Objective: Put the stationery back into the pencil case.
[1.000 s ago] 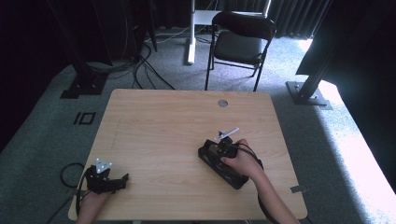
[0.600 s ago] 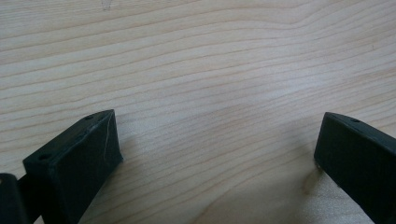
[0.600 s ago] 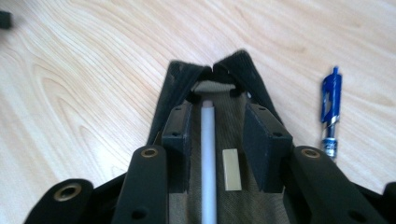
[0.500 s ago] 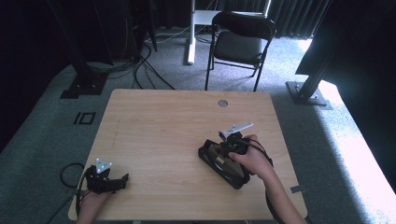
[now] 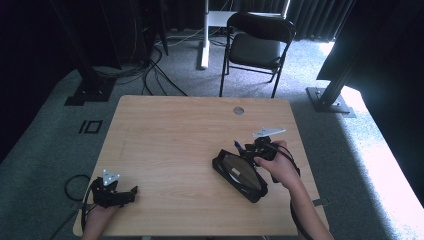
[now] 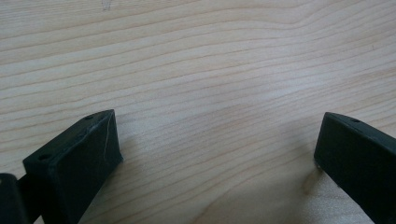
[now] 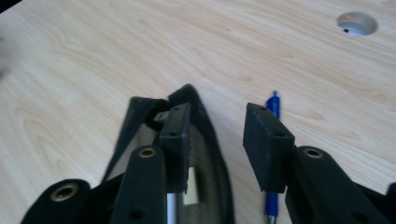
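Right gripper (image 7: pixel 217 140), jaws spread, angled down over the black pouch (image 5: pixel 239 171) and blue pen (image 7: pixel 272 154); left gripper (image 5: pixel 116 192), jaws wide apart, rests on the table's (image 5: pixel 170 130) near-left corner.

A light wooden bench (image 5: pixel 170 145) is the landmark here. A round cable hole (image 5: pixel 238 110) sits in its top near the far edge. Beyond that edge a black folding chair (image 5: pixel 257 47) stands on grey carpet (image 5: pixel 45 135), with a white post (image 5: pixel 204 35) just beside the chair. Dark cables (image 5: pixel 155 75) trail over the carpet beyond the bench's far left corner, perhaps from the black stand (image 5: pixel 87 82) there.
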The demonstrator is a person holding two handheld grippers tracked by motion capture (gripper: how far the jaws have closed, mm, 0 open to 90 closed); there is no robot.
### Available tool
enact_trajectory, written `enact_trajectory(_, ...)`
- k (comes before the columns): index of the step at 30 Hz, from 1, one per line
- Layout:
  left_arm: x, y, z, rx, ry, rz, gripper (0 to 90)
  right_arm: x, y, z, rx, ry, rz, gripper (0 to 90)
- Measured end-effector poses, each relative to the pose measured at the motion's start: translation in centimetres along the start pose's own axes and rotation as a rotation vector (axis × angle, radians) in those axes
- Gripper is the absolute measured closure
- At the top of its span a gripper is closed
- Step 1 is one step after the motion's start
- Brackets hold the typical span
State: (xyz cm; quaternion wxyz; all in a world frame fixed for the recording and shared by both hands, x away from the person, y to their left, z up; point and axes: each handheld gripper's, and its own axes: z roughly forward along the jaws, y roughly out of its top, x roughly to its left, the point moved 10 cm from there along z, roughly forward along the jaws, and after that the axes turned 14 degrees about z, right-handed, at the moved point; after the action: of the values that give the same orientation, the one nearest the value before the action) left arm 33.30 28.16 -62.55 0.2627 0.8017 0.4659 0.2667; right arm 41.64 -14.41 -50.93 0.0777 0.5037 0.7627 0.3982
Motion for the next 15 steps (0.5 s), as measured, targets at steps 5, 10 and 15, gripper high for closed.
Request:
enact_trajectory(5,0.0,0.0,0.0,0.0,0.0,0.0,0.5,-1.4,0.2,0.4,-0.019,-0.016,0.011,61.5)
enact_trajectory(10,0.0,0.0,0.0,0.0,0.0,0.0,0.6,-2.4,0.6,1.0,-0.037,-0.018,0.013,61.3)
enact_trajectory(15,0.0,0.0,0.0,0.0,0.0,0.0,0.6,-3.3,0.5,1.9,-0.026,-0.028,0.029,61.4)
